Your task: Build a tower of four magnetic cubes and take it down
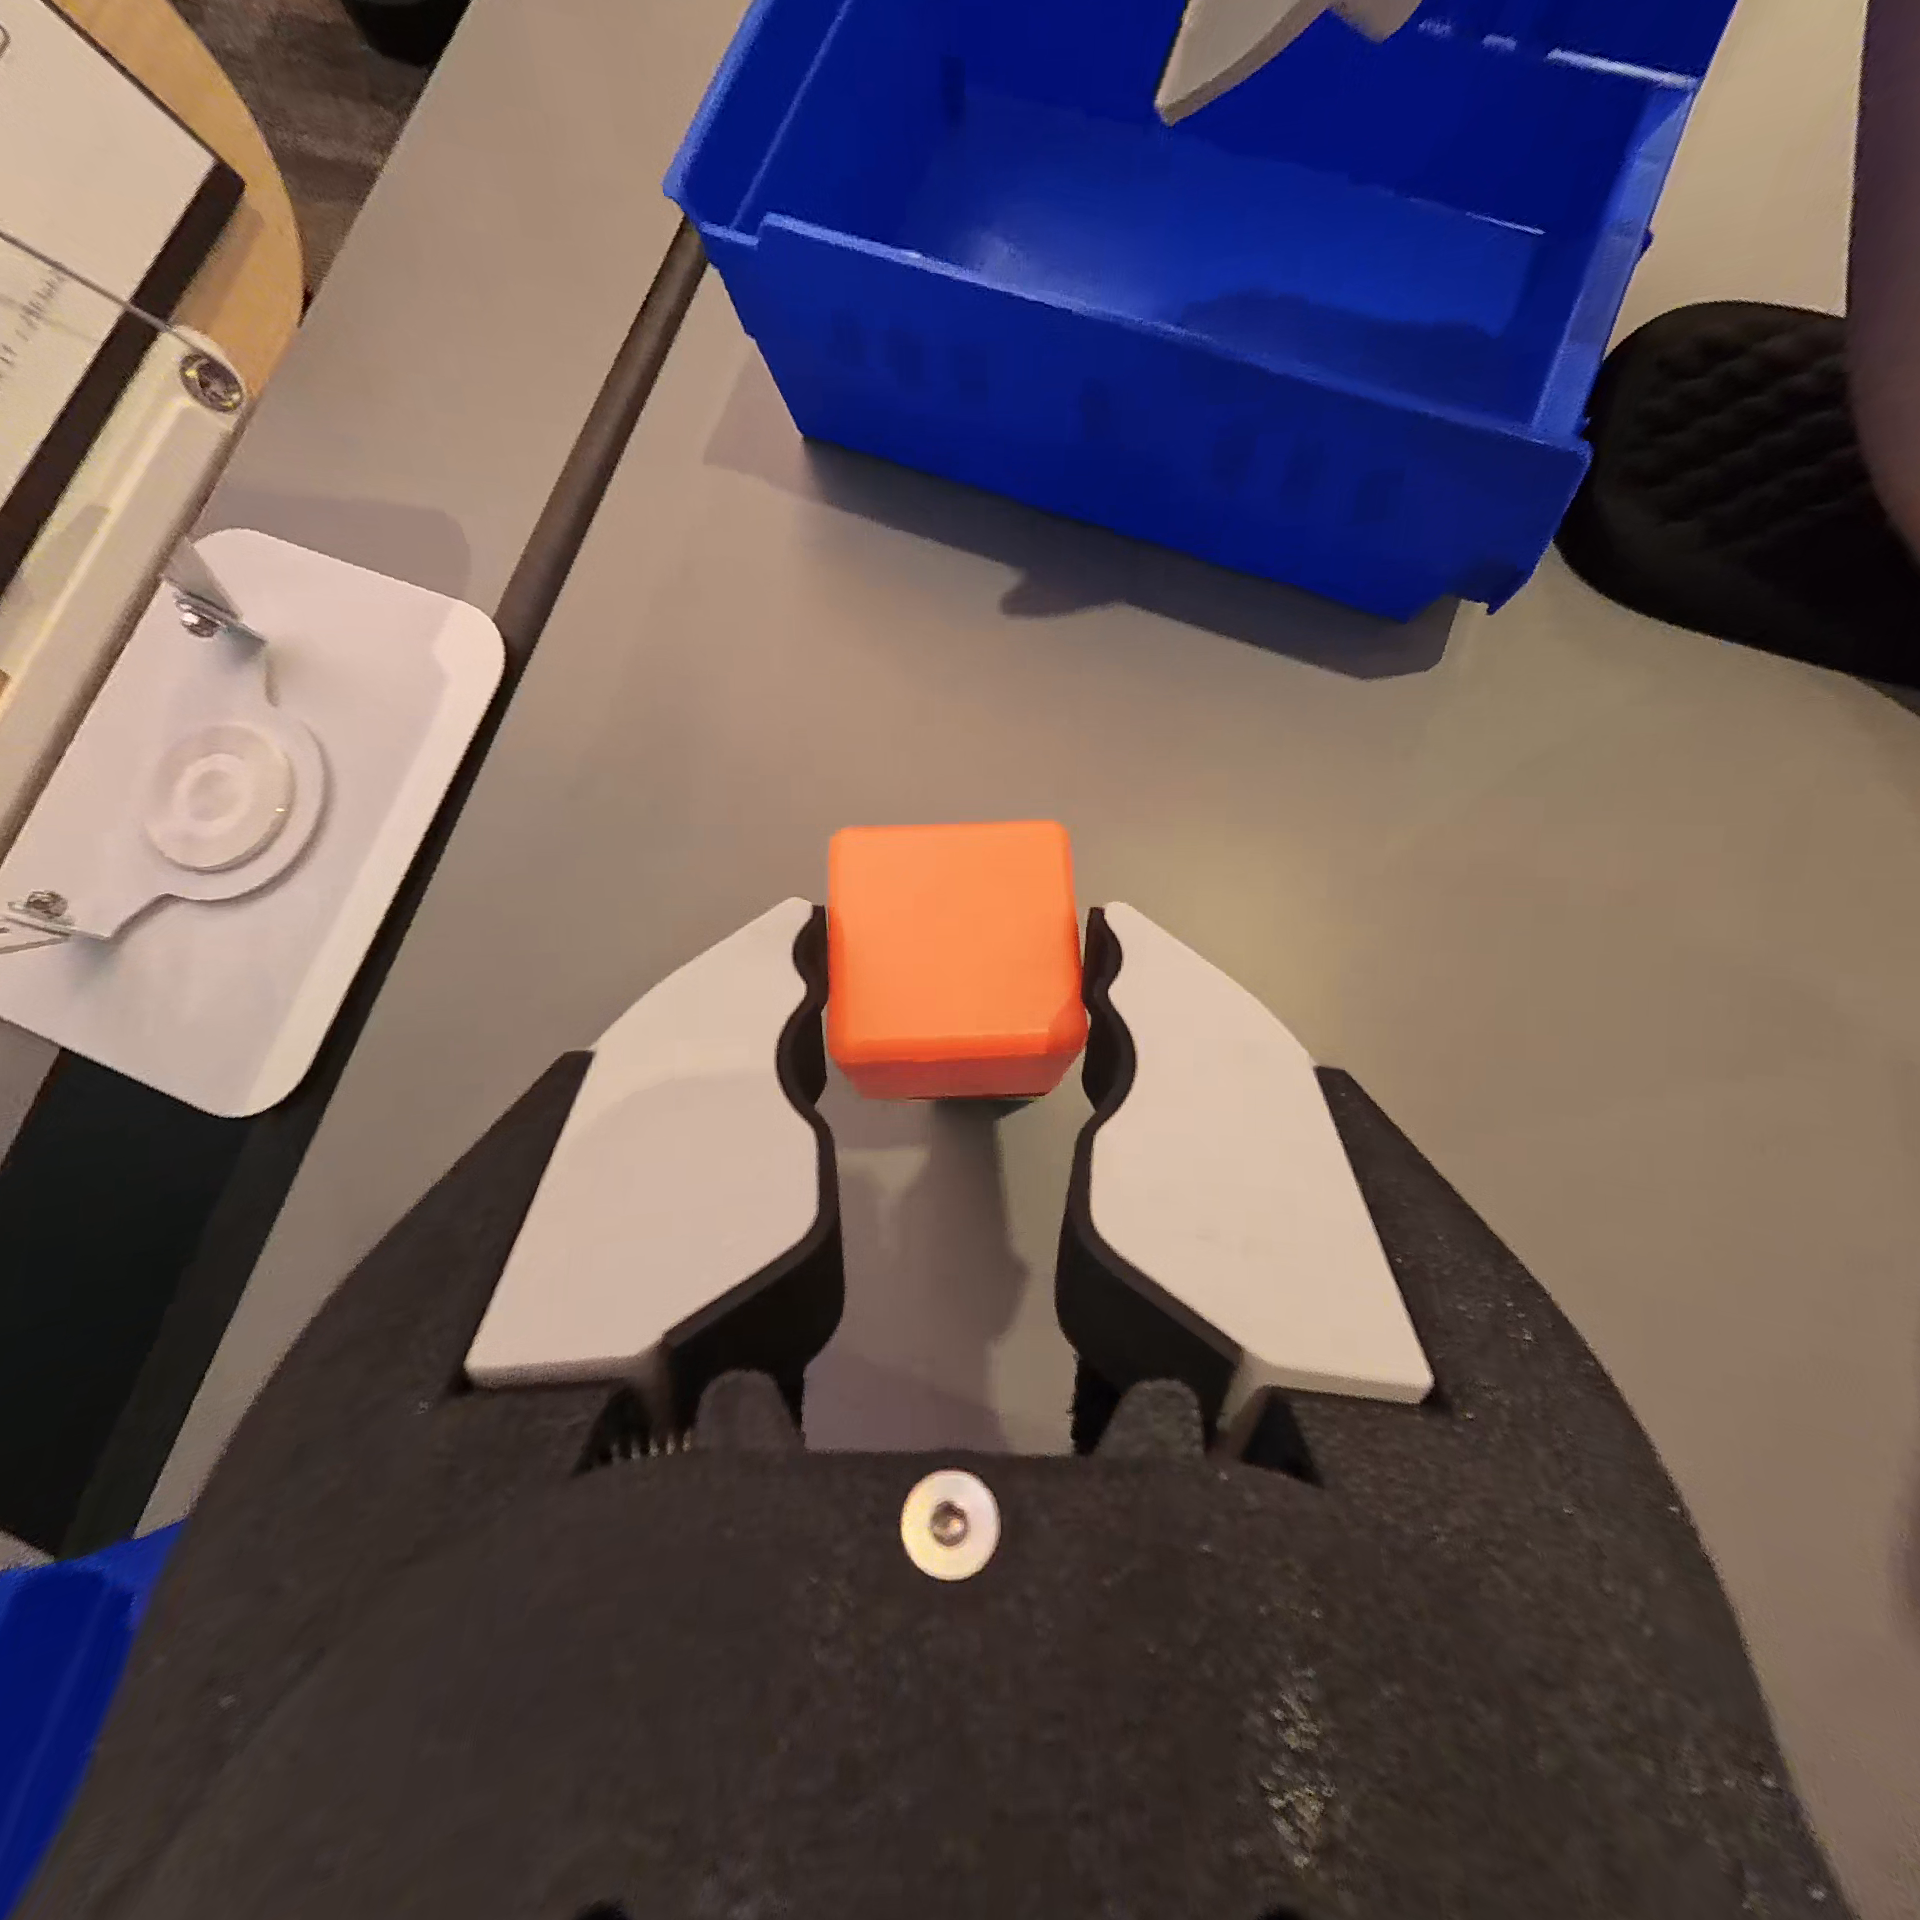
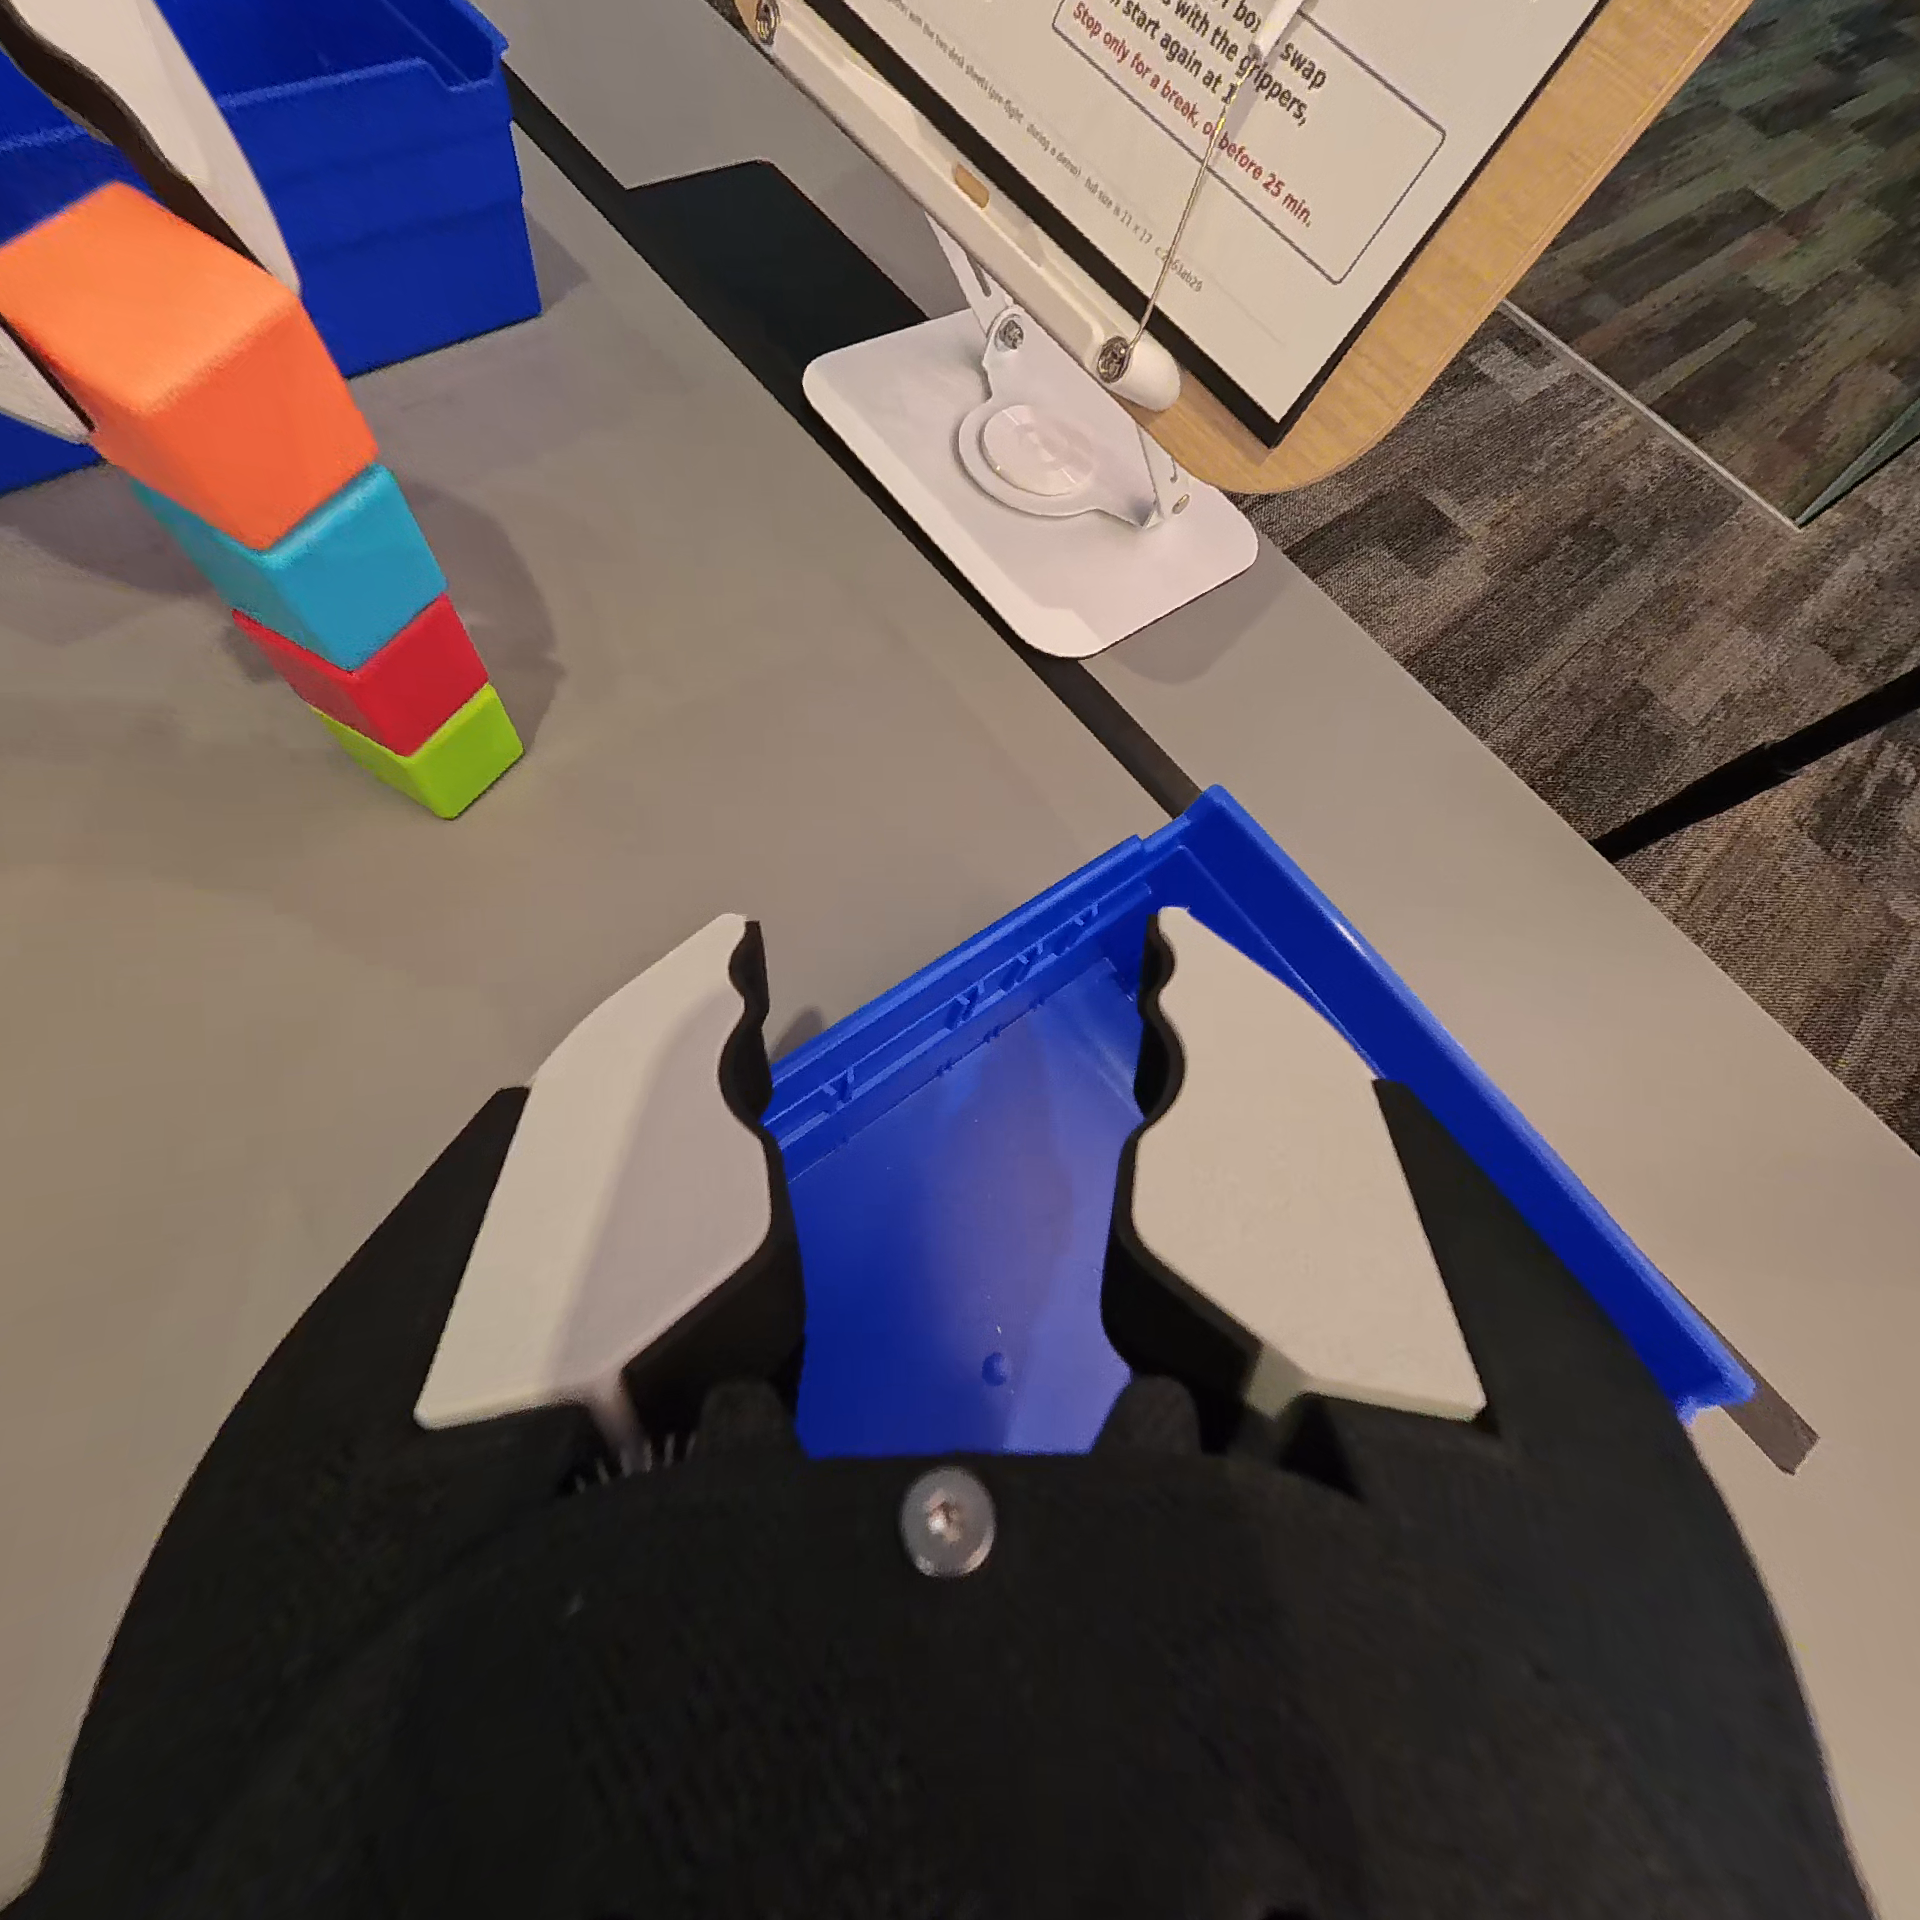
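The orange cube (image 1: 951,956) is pinched between the fingers of the left gripper (image 1: 954,935) at the top of a four-cube tower on the grey table (image 2: 727,675); beneath it the teal cube (image 2: 332,571), red cube (image 2: 405,675) and green cube (image 2: 447,764) are stacked. The right gripper (image 2: 951,940), at 6 o'clock in its own view, is held spread and empty over a blue bin (image 2: 1351,997). A second blue bin (image 2: 384,208) is seen at 11 o'clock, behind the tower.
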Tool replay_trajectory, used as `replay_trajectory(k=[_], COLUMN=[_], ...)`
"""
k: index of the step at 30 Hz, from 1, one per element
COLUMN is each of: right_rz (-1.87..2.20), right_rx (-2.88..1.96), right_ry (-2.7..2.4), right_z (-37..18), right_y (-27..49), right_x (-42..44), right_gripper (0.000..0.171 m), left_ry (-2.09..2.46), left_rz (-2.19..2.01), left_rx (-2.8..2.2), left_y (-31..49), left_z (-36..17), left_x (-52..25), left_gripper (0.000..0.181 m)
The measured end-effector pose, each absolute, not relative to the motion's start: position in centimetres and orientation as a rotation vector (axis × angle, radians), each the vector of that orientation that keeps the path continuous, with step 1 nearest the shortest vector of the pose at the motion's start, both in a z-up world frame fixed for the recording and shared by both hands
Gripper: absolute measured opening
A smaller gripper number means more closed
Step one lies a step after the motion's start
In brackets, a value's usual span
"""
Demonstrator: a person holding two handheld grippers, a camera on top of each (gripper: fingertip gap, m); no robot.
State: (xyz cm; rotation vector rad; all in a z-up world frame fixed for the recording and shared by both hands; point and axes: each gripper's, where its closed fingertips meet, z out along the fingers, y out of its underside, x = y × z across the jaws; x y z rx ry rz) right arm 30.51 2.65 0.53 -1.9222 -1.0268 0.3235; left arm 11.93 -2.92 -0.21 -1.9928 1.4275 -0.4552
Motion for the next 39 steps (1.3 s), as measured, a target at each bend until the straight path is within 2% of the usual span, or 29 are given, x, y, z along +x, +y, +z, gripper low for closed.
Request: replay_trajectory(k=[7, 10, 16, 24, 29, 39], right_rz=[0.321, 0.32, 0.321, 0.322, 0.333, 0.335], right_rx=[-1.937, -1.936, -1.93, -1.919, -1.915, -1.904], right_ry=[-1.039, -1.045, -1.049, -1.053, -1.061, -1.086], right_z=[0.1, 0.0, 0.1, 0.1, -0.1, -0.2], right_y=[2.7, 2.7, 2.8, 2.7, 2.4, 2.5], right_x=[30.4, 30.2, 30.1, 29.8, 29.4, 28.5], right_gripper=[0.07, 0.07, 0.07, 0.07, 0.07, 0.07], left_ry=[1.39, 1.277, 1.072, 0.819, 0.788, 0.792], left_rz=[-0.648, -0.698, -0.553, -0.643, -0.628, -0.72], left_rx=[-1.904, -1.85, -1.744, -1.644, -1.634, -1.553], left_y=[-2.8, -2.9, -3.2, -3.6, -2.8, -2.2], left_z=[0.0, 1.6, 2.2, -3.4, -5.2, -5.6], left_x=[12.3, 11.9, 9.6, 9.4, 9.7, 11.9], left_gripper=[0.047, 0.067, 0.082, 0.075, 0.084, 0.083])
